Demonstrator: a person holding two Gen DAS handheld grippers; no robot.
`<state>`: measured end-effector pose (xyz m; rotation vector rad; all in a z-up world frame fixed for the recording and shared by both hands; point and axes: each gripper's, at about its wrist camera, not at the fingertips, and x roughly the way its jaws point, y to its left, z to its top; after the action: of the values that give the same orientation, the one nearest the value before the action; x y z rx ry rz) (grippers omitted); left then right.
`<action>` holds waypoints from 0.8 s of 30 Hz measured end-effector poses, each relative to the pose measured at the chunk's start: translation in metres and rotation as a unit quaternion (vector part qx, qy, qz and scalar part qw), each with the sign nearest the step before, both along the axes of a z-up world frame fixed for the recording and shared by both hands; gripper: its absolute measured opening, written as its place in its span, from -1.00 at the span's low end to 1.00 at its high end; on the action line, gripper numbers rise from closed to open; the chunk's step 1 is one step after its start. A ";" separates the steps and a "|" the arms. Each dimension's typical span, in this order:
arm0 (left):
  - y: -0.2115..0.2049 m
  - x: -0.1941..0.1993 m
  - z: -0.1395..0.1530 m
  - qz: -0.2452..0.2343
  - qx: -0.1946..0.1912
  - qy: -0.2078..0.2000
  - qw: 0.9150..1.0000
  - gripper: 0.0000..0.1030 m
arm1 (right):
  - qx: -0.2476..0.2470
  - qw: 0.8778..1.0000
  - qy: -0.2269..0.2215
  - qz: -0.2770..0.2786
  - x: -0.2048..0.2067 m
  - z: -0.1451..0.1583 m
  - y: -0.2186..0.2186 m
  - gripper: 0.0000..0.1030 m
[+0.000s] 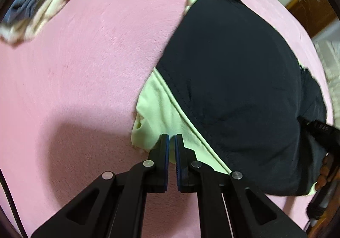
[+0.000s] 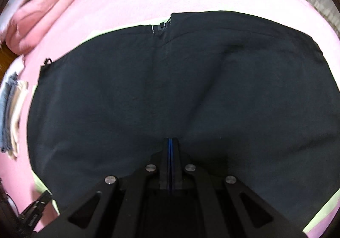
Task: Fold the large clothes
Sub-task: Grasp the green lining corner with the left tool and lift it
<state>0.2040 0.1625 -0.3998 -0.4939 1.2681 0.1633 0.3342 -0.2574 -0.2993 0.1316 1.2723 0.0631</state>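
A large black garment (image 1: 233, 72) with pale green lining (image 1: 161, 110) lies spread on the pink bed (image 1: 80, 63). My left gripper (image 1: 172, 138) hovers over the green lining at the garment's near left edge, its jaws nearly closed with a narrow gap and nothing between them. In the right wrist view the black garment (image 2: 170, 89) fills the middle, a zipper (image 2: 161, 27) at its far edge. My right gripper (image 2: 170, 140) is shut, its pads pressed together low over the black cloth; whether cloth is pinched I cannot tell.
A stack of folded cream and blue clothes (image 1: 42, 4) lies at the far left of the bed and also shows in the right wrist view (image 2: 11, 110). A pink folded blanket (image 2: 40, 16) sits at the far left. The other gripper's tip (image 2: 36, 206) shows at the bottom left.
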 end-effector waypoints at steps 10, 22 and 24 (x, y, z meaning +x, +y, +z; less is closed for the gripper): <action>0.015 -0.057 -0.005 0.093 -0.116 -0.017 0.989 -0.35 | -0.010 1.000 0.014 0.022 0.003 0.004 0.013 -0.99; 0.019 -0.033 -0.002 0.138 -0.171 -0.056 0.974 0.20 | -0.028 0.998 0.027 0.043 0.018 -0.010 0.041 -0.98; 0.017 -0.030 -0.001 0.133 -0.166 -0.059 0.975 0.21 | -0.018 0.999 0.026 0.039 0.019 -0.010 0.040 -0.98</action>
<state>0.1744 0.1794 -0.4004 -0.9495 1.1127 0.1452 0.3528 -0.2179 -0.3098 0.0525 1.3294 0.1036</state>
